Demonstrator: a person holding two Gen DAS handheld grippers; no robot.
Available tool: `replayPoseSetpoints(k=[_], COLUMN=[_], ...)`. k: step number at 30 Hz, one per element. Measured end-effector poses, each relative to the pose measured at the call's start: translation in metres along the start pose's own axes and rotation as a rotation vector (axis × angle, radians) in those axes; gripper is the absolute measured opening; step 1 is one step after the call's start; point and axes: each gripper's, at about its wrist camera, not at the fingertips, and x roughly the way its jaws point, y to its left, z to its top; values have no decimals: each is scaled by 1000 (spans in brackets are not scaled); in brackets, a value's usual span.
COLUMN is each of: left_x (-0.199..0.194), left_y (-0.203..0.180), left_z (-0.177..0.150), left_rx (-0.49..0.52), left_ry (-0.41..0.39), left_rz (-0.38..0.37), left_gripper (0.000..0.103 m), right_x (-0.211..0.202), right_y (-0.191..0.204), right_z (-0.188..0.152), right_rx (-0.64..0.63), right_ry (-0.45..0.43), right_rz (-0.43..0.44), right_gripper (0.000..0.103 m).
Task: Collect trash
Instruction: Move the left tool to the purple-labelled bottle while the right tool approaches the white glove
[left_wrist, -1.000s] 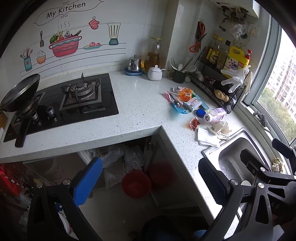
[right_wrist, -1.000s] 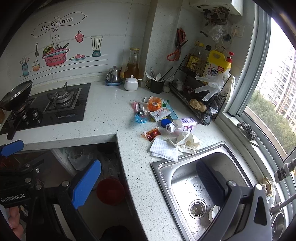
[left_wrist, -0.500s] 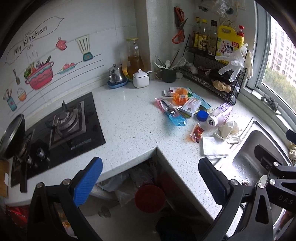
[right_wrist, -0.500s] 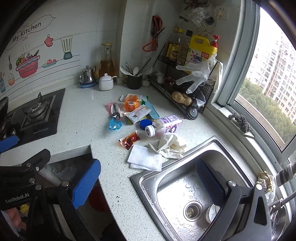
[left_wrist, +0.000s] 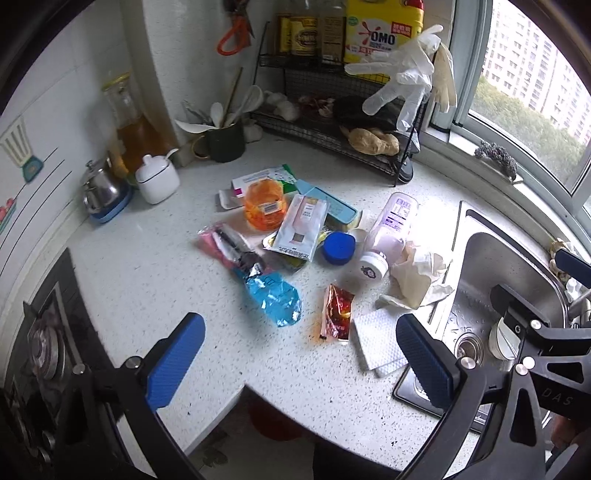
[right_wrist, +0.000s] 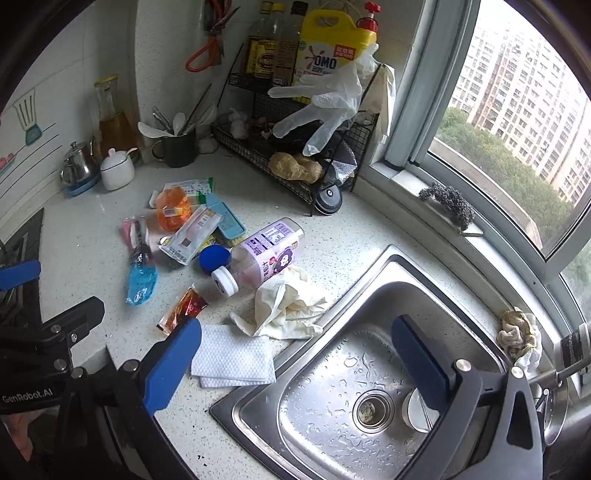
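Trash lies scattered on the white speckled counter (left_wrist: 147, 280): a blue crumpled wrapper (left_wrist: 271, 297), a red sauce packet (left_wrist: 336, 312), a folded white wipe (left_wrist: 378, 341), a crumpled tissue (left_wrist: 417, 280), a lilac bottle (left_wrist: 391, 230) on its side, a blue cap (left_wrist: 338, 247), an orange cup (left_wrist: 265, 204) and several flat packets. My left gripper (left_wrist: 299, 362) hovers open over the counter's near edge, just short of the sauce packet. My right gripper (right_wrist: 295, 365) is open above the sink's left rim, its left finger beside the wipe (right_wrist: 232, 356). The bottle (right_wrist: 264, 254) and tissue (right_wrist: 284, 306) lie ahead of it.
A steel sink (right_wrist: 369, 369) fills the right, with a cup near its drain. A wire rack (right_wrist: 295, 147) with bottles and a hanging glove stands at the back. A sugar pot (left_wrist: 157, 179), kettle (left_wrist: 103, 190) and utensil mug (left_wrist: 223, 142) line the wall. The hob (left_wrist: 40, 339) is left.
Both grippers have moved forward and rightward toward the trash pile, which now looms larger. The hob has slid out to the left edge. Both stay open.
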Motion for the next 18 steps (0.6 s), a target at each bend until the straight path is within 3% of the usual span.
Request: replayPoseSetpoints(k=[13,18], left_x=[98,133], left_y=[-62,-87], left_z=[77,96], left_rx=[291,383], left_ry=[160,196], left_rz=[-173,-186], left_gripper=[103,103], right_x=[65,92], right_y=[-43,-59], right_z=[12,11], right_rx=[236,287], right_ry=[154,212], right_rz=[-79,-95], right_gripper=[103,103])
